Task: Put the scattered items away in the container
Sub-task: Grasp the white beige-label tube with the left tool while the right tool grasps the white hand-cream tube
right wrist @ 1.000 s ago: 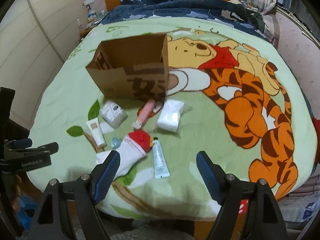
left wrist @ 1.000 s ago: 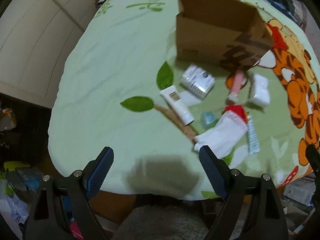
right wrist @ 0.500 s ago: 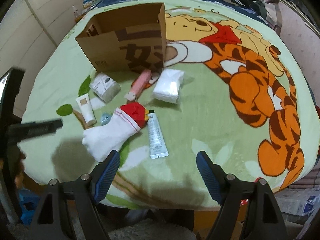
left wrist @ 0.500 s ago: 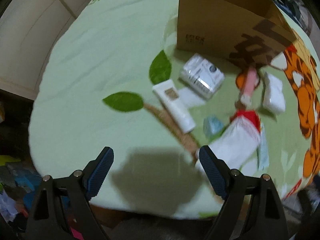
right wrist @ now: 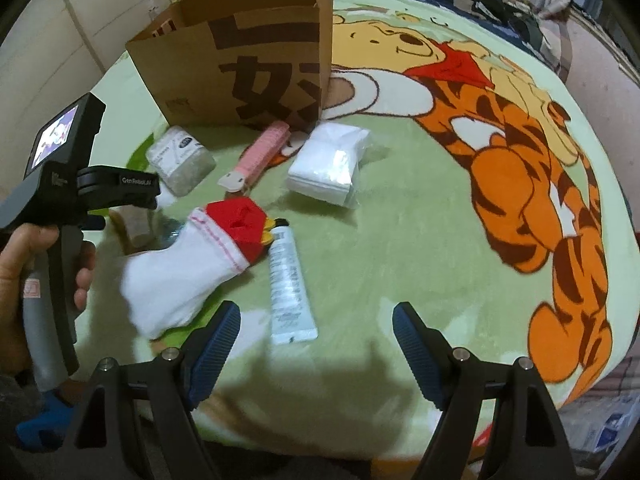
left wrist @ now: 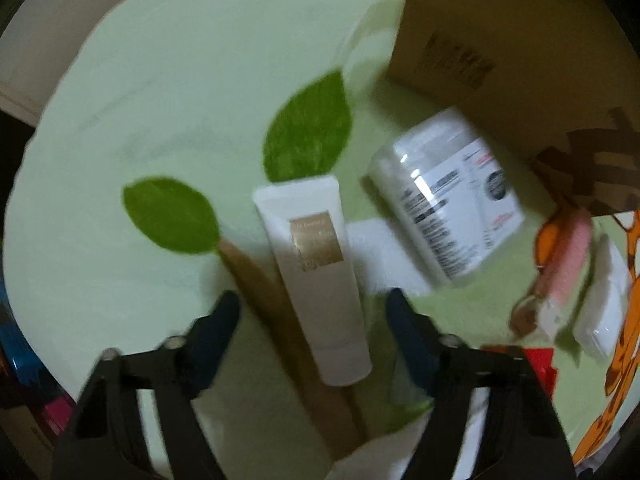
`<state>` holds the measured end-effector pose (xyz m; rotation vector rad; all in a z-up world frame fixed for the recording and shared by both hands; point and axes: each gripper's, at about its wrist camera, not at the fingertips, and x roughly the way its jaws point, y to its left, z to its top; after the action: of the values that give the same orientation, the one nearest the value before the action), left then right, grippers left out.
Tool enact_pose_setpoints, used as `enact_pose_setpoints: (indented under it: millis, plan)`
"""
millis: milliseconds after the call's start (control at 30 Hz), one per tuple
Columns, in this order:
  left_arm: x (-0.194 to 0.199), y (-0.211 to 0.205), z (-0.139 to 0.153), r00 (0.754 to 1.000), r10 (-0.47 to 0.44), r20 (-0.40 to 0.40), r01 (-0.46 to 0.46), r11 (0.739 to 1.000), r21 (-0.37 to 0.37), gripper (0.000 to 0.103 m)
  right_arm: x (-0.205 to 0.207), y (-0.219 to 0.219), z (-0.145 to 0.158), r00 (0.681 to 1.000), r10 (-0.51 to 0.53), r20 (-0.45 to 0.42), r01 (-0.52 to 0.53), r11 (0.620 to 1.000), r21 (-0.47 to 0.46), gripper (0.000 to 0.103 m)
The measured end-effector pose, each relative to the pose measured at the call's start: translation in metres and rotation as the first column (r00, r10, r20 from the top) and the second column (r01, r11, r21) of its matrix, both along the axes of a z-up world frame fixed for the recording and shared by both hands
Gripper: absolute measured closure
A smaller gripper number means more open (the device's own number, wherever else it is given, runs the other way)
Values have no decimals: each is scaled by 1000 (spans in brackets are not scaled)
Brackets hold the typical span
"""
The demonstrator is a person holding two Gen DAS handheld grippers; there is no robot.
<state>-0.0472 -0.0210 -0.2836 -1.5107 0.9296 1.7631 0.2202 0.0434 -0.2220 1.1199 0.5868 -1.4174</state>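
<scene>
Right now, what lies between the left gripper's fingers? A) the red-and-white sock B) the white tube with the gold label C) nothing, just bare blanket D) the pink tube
B: in the left wrist view the white tube with the gold label lies lengthwise between the closing jaws of the left gripper, pads not yet touching it.

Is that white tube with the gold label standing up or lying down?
Lying down. The white tube rests flat on the green blanket, cap end toward the camera, other end pointing away.
</scene>
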Motion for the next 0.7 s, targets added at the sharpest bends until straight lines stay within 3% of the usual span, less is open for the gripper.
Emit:
enact_pose_setpoints:
  millis: [33,267,500,600,667,700]
  plan:
    - [-2,0,-7,1000,12,16,-12,1000,-13,42,1,-5,-4,1000,15,-5,-15,1000,-8,22]
    - [-2,1,-18,1000,14,4,-14,1000,-13,43,23,-34,-25,988,155,-26,-156,987,-30,22]
    - [0,4,-19,1000,-6,0,6,1000,-8,46,35,-62,-66,974,224,23,-225,972,63,22]
    - [4,5,-18,999,-49,-14,49,999,-3,55,35,-71,-85,968,239,77,-248,961,125,22]
    - [7,7,-16,997,-79,-17,79,997,-1,67,36,-75,-88,966,245,86,-256,955,151,22]
    - [9,8,-16,996,-92,-17,92,996,-2,67,37,-76,-88,965,248,83,-258,952,163,22]
